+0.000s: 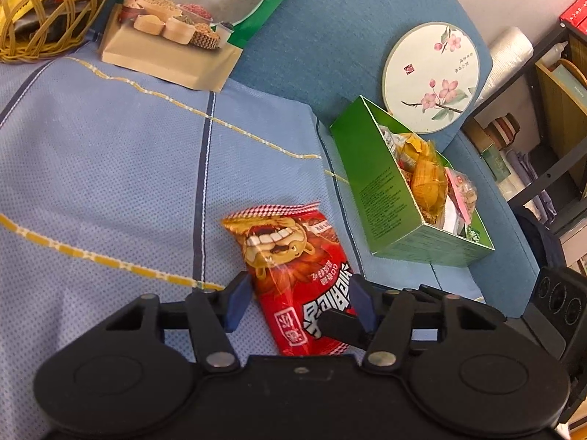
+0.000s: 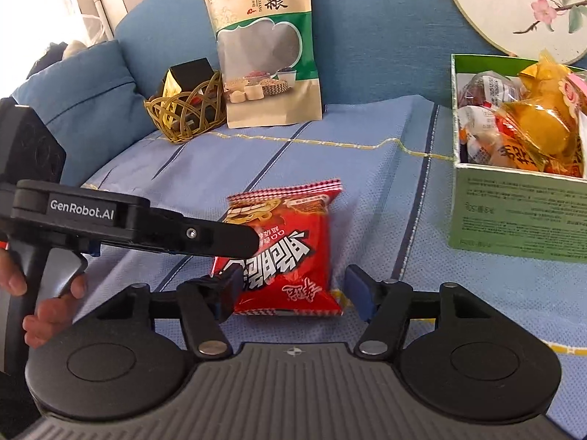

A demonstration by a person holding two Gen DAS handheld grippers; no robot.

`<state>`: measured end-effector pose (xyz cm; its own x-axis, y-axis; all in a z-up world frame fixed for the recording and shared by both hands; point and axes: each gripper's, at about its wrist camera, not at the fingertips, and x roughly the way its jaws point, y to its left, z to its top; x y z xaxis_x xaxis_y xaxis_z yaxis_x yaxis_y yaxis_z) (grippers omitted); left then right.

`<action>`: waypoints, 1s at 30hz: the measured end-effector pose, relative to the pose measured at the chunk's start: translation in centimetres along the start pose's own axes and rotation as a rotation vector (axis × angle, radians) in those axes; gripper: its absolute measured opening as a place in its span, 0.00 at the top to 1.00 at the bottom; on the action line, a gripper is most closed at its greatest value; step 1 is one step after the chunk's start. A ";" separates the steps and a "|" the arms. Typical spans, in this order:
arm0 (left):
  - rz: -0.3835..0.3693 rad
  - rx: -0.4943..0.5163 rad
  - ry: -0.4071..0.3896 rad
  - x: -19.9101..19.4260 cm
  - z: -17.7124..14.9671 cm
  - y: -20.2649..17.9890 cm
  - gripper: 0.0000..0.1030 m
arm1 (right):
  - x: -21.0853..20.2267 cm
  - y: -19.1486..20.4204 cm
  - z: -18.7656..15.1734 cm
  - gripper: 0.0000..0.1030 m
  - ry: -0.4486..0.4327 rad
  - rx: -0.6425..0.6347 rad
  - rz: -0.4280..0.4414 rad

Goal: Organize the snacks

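On the blue sofa seat, over a light blue checked cloth [image 1: 110, 154], lies 1 red snack bag [image 1: 293, 275], flat, its crimped top edge pointing away from both cameras. Left hand-held gripper [image 1: 299, 302]: jaws spread wide, 1 blue pad on each side of the bag's lower half, pads near the wrapper or just touching it; no squeeze visible. Right hand-held gripper [image 2: 291, 289]: also wide, its 2 blue pads flanking the same red snack bag [image 2: 286, 249] at its near end, the right pad clearly apart from the wrapper, the left pad's contact hidden. From the right wrist view the left hand-held gripper [image 2: 238, 244] comes in from the left, level, its black fingertip over the bag's left edge; a bare hand [image 2: 40, 293] grips its handle. Green box [image 1: 411, 198], open top, stands to the right of the bag, filled with yellow, orange and pink wrapped snacks. Behind: round fan with pink blossoms [image 1: 431, 77] leaning on the backrest, a tall grain pouch [image 2: 264, 47] upright, a wicker basket [image 2: 187, 113] beside it holding small packets.
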<state>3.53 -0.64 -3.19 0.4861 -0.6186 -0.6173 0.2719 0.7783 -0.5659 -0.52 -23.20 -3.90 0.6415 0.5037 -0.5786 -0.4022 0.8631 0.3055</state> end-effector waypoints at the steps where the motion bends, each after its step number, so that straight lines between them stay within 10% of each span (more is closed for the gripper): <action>1: 0.008 0.009 -0.002 0.1 -0.1 0.0 0.52 | 0.1 0.1 0.0 0.09 -0.001 -0.006 -0.002; 2: 0.019 0.022 -0.001 0.3 -0.2 -0.1 0.72 | 0.2 0.2 0.0 0.19 0.001 -0.016 0.002; 8: 0.003 0.008 -0.036 -0.1 -0.4 0.1 0.75 | -0.5 0.6 -0.1 0.39 -0.016 -0.042 -0.028; 30: -0.154 0.357 -0.154 6.1 7.8 -17.9 0.75 | -11.8 -7.1 1.9 0.42 -0.522 0.147 -0.306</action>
<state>8.12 -17.53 7.48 0.5282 -0.7284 -0.4364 0.6089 0.6831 -0.4032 -3.98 -35.22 2.16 0.9631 0.1526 -0.2218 -0.0797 0.9485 0.3066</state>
